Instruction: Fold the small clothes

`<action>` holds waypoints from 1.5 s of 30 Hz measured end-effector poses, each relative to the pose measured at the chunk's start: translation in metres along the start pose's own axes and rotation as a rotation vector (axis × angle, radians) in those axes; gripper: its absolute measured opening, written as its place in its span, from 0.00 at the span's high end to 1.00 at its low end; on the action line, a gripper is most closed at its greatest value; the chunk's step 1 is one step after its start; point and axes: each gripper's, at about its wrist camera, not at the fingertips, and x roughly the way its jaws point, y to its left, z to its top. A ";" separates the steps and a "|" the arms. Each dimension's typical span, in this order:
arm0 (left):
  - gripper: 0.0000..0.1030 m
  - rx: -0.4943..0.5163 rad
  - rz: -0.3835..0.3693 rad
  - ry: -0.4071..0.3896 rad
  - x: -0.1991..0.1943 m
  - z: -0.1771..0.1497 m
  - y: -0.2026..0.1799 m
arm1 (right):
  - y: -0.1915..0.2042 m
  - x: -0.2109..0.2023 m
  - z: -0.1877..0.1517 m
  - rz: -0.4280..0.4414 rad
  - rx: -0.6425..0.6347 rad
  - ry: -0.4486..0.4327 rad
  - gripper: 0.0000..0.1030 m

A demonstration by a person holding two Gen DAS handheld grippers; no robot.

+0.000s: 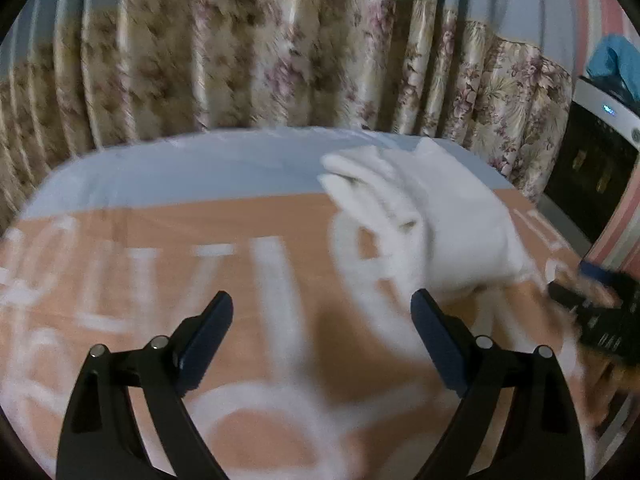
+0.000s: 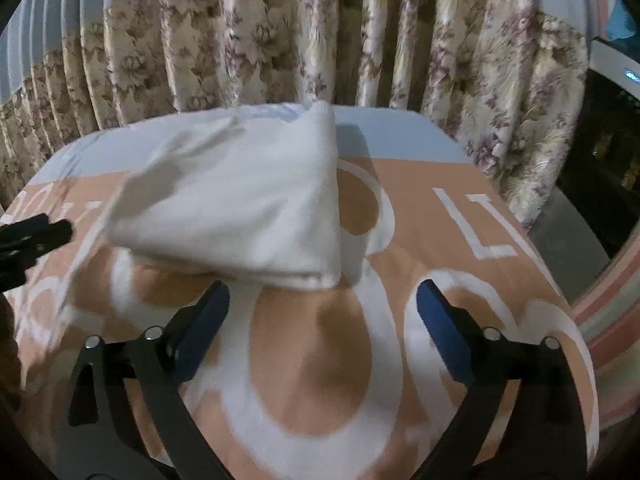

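The white garment (image 2: 240,196) is lying folded on the far part of the orange-and-white sheet (image 2: 312,360) covering the tabletop, its near edge just beyond the right gripper (image 2: 322,300), whose jaws are standing wide and holding nothing. The left gripper (image 1: 322,312) is also gaping empty, the garment (image 1: 432,216) sitting off to its right. With nothing pinning the fold, the top layer is risking springing open; a finger catching the near edge while pulling away could drag it askew. Floral curtains (image 2: 280,40) are hanging behind.

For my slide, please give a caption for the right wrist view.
Open right gripper hovers before a folded white cloth garment on an orange-and-white printed bedsheet.
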 end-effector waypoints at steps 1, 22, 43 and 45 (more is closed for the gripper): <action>0.12 0.020 0.021 -0.009 -0.014 -0.006 0.009 | 0.003 -0.007 -0.003 0.002 0.000 -0.007 0.03; 0.11 -0.087 0.326 -0.149 -0.183 -0.074 0.057 | 0.122 -0.155 -0.033 0.113 -0.070 -0.154 0.03; 0.10 -0.128 0.291 -0.163 -0.193 -0.066 0.067 | 0.128 -0.166 -0.026 0.129 -0.077 -0.146 0.03; 0.07 -0.126 0.296 -0.162 -0.193 -0.066 0.067 | 0.127 -0.166 -0.026 0.129 -0.077 -0.145 0.03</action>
